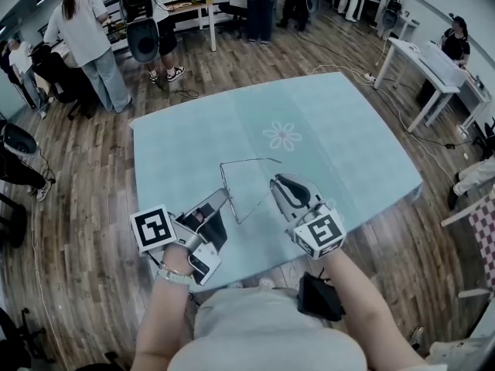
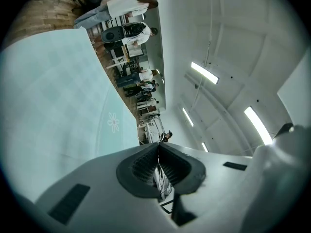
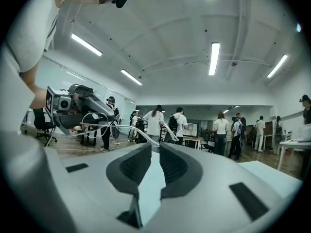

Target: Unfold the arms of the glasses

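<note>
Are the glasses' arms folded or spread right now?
Spread, as far as the head view shows: both thin arms of the glasses stick out from the front held by the left gripper, not folded against it.

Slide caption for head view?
Left gripper clamps thin-framed glasses over the light-blue table; right gripper, jaws slightly apart, beside them.

I count one pair of glasses [image 1: 244, 161] at mid frame. There are two grippers in my hands, the left gripper [image 1: 225, 195] at lower left and the right gripper [image 1: 277, 181] at lower right. Each carries one marker cube, two in all. One table [image 1: 348, 145] shows, with one flower print [image 1: 283, 136].
</note>
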### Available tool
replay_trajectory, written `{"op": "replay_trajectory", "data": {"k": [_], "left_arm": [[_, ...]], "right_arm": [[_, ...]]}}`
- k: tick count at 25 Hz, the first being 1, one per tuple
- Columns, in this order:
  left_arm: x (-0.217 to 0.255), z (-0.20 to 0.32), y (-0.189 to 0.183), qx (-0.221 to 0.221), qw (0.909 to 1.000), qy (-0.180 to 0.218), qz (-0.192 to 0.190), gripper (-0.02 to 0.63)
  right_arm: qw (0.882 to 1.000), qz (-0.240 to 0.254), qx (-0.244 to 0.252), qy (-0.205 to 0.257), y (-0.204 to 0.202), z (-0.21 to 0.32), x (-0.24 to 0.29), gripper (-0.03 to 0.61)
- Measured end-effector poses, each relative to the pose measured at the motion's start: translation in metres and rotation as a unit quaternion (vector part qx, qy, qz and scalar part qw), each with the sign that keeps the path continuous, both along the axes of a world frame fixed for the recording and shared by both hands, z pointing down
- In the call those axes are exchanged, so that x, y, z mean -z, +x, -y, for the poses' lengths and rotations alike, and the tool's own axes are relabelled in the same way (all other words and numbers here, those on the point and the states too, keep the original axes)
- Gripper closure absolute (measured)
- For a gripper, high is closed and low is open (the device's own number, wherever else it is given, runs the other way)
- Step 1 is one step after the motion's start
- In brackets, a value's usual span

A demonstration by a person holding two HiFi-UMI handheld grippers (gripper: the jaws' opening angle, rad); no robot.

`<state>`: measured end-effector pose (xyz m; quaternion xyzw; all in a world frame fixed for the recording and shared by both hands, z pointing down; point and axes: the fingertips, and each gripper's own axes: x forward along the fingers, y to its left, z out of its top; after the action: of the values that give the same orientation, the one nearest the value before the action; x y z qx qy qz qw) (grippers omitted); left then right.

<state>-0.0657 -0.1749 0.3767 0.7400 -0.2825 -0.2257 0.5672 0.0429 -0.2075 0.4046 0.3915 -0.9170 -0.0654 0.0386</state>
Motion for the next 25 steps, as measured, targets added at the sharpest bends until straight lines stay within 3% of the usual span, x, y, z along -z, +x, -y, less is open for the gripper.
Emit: {"op": "replay_trajectory", "data": {"k": [25], "left_arm": [[-0.003, 0.008, -0.005, 0.021, 0.9998, -0.004, -0.001, 0.603]], "right_arm": [[1.0, -0.011, -0.008, -0.018, 0.035, -0.049, -0.007, 0.528]]}}
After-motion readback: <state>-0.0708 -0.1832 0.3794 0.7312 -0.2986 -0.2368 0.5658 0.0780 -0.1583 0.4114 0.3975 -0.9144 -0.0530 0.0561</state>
